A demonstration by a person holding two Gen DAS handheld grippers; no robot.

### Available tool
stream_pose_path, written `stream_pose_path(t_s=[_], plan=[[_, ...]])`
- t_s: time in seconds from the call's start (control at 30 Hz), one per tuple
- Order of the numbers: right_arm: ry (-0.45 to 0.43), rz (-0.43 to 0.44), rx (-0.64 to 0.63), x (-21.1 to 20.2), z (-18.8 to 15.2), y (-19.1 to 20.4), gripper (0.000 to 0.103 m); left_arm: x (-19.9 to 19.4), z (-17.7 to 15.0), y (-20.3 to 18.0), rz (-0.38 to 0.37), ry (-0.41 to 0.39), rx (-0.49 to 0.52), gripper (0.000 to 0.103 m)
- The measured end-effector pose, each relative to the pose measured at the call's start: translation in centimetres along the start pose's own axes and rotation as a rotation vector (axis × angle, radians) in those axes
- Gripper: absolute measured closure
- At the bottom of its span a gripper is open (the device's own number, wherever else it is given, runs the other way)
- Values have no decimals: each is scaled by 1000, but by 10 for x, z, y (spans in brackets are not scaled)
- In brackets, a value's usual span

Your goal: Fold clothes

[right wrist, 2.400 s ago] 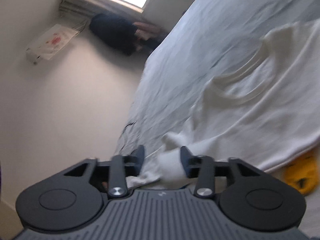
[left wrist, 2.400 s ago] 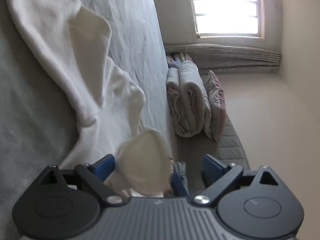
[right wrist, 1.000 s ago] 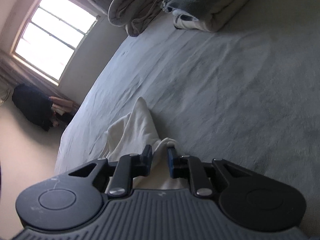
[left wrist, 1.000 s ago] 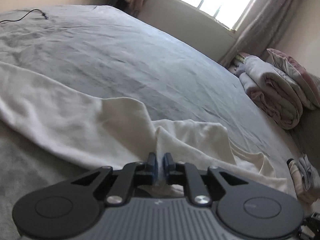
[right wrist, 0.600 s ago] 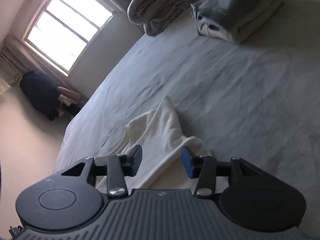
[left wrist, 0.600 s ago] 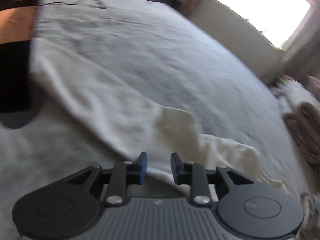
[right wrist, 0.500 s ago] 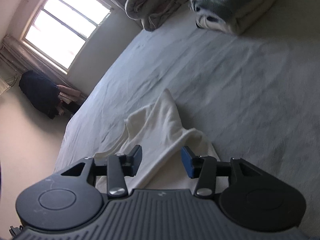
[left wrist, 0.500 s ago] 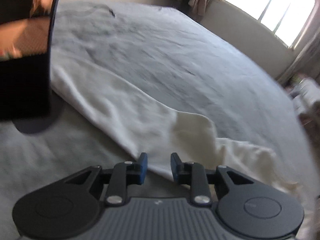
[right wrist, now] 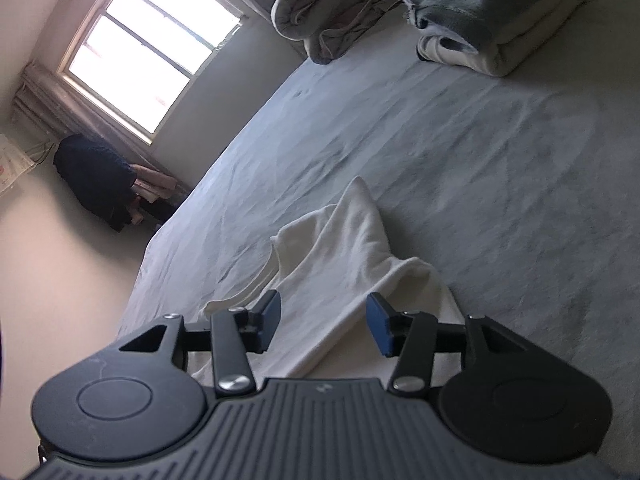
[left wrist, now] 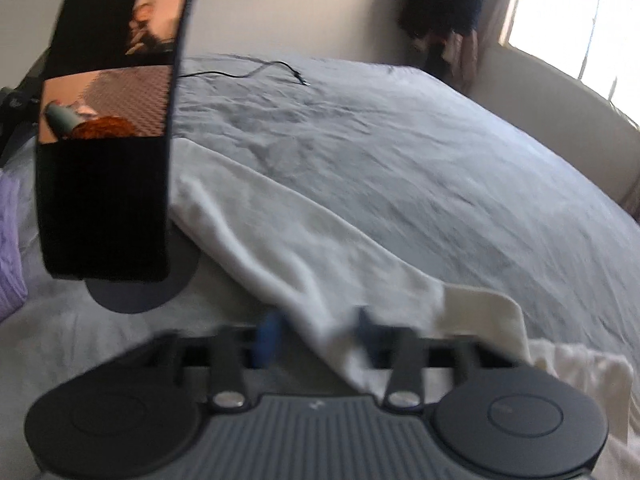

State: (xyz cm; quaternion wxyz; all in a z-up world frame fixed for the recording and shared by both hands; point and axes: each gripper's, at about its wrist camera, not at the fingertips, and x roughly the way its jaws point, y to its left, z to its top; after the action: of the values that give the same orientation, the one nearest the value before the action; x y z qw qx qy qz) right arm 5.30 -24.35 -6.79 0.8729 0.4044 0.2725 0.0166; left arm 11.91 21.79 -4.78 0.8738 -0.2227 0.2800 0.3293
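Grey bed [right wrist: 500, 168] bears cream garment [right wrist: 352, 240]; both grippers' jaws gape wide, empty.

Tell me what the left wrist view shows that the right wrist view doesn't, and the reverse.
Only the left wrist view shows a black cable lying on the bed and the back of the other gripper unit at its left edge. Only the right wrist view shows the folded grey blanket and the rumpled bedding beside it. Both show the white garment on the grey bed sheet, a bright window, and open blue-padded jaws.
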Motion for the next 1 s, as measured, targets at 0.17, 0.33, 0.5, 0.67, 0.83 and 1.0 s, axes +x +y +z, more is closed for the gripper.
stream_pose_path(t_s=[0.17,0.33,0.5,0.67,0.83,1.0], plan=[[-1,15,-43,1,-1,8,51,-13,5,7,-89,-83,-90,99],[34,59,-82,8,-6,22,51,-40,9,8,-232,-197,-117,99],[177,186,-197,31,-25,67,52,-56,10,9,-352,-265,-133,99],[302,276,-270,75,-58,121,63,-55,9,11,-370,-282,-128,99],[379,323,-258,120,-91,156,72,-52,9,14,-376,-284,-124,99],[483,224,-287,166,-133,164,100,-54,8,15,-456,-277,-129,99]])
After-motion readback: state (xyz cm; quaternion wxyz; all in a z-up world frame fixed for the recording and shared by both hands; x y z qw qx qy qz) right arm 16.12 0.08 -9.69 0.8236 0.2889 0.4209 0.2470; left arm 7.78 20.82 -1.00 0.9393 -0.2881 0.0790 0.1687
